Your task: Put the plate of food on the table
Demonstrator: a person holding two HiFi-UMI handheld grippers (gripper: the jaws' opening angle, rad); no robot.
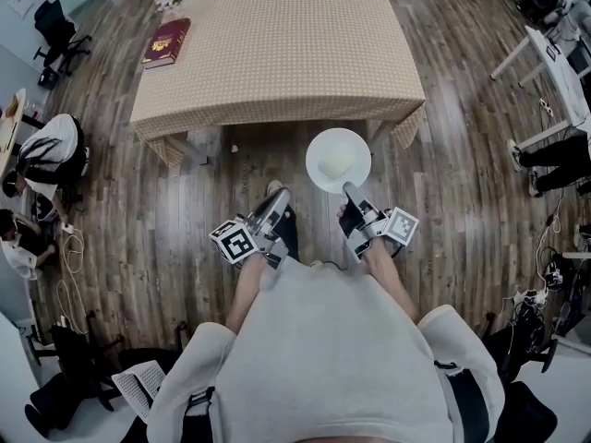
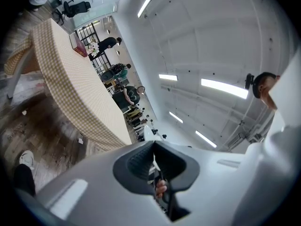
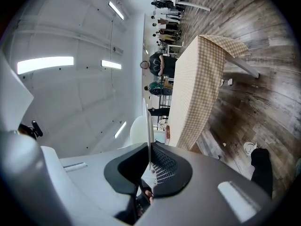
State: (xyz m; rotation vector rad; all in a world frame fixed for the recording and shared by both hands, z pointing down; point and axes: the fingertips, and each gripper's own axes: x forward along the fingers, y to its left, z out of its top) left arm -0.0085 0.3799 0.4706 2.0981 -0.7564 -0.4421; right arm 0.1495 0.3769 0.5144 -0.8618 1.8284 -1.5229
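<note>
Your left gripper [image 1: 277, 199] is clenched on nothing and hangs over the floor [image 1: 138, 210], near the plate's [image 1: 319, 146] left rim but clear of it. The plate is in the air just short of the table's [image 1: 277, 53] near edge, toward its right corner. A pale mound of food [image 1: 338, 162] sits in its middle.

Your right gripper [image 1: 351, 192] is clamped on the near rim, and that is the only hold. The plate looks stiff and smooth, and probably breakable. All its weight hangs off one edge, so it is likely to droop or twist in the pads. The food looks loose enough to slide if the far rim dips, so keep the plate level. The rim is the only place to grip. If it sags, the side opposite your right gripper is free for the left one.

The table has a checked cloth that hangs over the edges. It may bunch if you push the plate across it, so lowering from above seems safer. A red book [image 1: 166, 42] lies at the far left corner, well apart from you, and the rest of the top is open.

People [image 1: 46, 150] sit at the room's left, the wood floor runs between, and white desks [image 1: 554, 58] stand at the right.
</note>
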